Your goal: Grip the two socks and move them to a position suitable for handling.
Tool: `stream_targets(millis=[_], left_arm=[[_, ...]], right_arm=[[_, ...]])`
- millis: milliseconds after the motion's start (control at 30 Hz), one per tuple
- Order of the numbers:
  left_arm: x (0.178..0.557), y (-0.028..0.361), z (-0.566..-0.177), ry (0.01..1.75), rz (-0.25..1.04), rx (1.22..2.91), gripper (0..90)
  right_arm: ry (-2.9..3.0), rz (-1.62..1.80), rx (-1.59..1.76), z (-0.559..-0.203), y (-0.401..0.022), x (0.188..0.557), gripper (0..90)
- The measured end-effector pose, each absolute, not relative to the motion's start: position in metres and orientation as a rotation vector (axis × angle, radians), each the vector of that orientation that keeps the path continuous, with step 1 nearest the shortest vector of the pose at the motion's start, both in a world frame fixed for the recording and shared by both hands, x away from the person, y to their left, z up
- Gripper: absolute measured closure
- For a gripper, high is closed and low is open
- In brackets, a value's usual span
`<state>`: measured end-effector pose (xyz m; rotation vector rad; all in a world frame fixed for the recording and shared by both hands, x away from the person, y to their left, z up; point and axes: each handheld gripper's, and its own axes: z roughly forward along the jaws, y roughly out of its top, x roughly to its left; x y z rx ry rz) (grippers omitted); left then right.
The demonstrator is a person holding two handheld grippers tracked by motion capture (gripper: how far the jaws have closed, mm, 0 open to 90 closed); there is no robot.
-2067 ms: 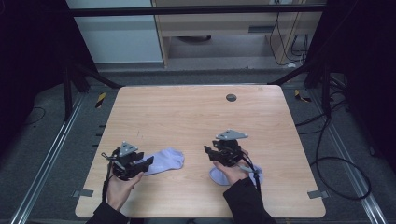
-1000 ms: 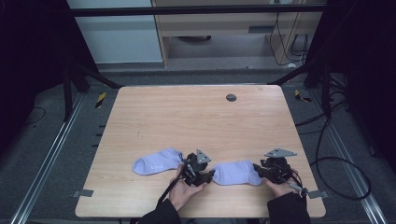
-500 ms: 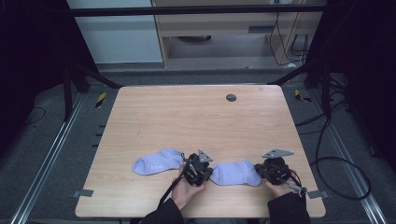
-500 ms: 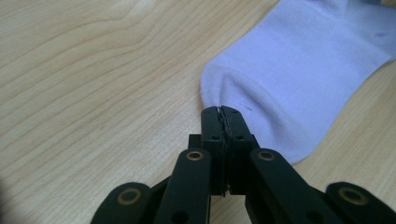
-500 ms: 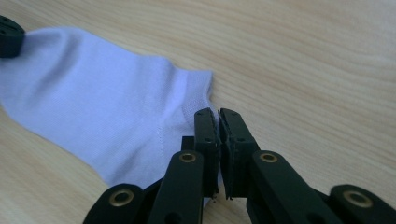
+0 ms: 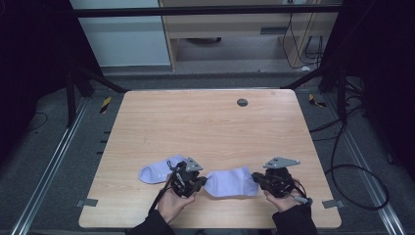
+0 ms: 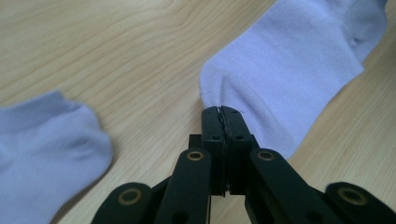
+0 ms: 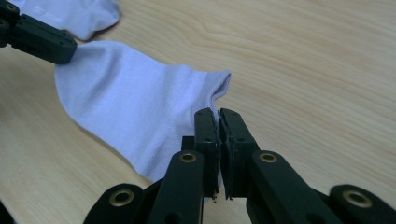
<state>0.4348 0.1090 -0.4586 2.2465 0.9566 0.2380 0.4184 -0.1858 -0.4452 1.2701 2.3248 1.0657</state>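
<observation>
Two pale lilac ankle socks lie near the table's front edge. The right sock [image 6: 230,182] [image 7: 289,70] [image 8: 130,98] lies flat, held between both grippers. My left gripper [image 6: 199,183] [image 7: 222,111] is shut on the sock's left end. The right gripper [image 6: 256,179] [image 8: 219,115] is shut on the cuff edge at its right end. The left gripper's black jaws [image 8: 42,42] show at the far end of the sock in the right gripper view. The other sock [image 6: 155,172] [image 7: 42,149] [image 8: 79,14] lies loose just left of my left gripper.
The wooden table [image 6: 195,127] has a dark round grommet [image 6: 242,102] at the back centre. Both hands sit close to the front edge. Floor rails and cables [image 6: 342,161] run along the table's sides.
Both grippers have moved to the right. The left one left the far end of the left sock and now grips the right sock's left end. Over the last half second nothing moved.
</observation>
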Motion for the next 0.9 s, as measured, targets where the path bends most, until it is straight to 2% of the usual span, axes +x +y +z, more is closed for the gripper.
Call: stream_targets(millis=[233, 400, 500, 633, 900], left_arm=[[0.432, 0.131, -0.472, 0.999, 0.229, 2.270, 88.3], [0.431, 0.132, -0.479, 1.005, 0.230, 2.292, 86.4], [0.431, 0.132, -0.479, 1.003, 0.242, 2.293, 80.4], [0.429, 0.136, -0.472, 0.999, 0.287, 2.268, 67.1], [0.432, 0.164, -0.454, 1.034, 0.376, 2.189, 53.9]], right_arm=[[2.403, 1.054, 1.247, -0.459, -0.163, 0.419, 86.6], [2.423, 1.014, 1.258, -0.470, -0.156, 0.420, 85.9], [2.431, 1.007, 1.268, -0.473, -0.156, 0.421, 84.4], [2.422, 1.014, 1.263, -0.473, -0.157, 0.420, 78.7], [2.314, 1.106, 1.248, -0.461, -0.161, 0.422, 66.1]])
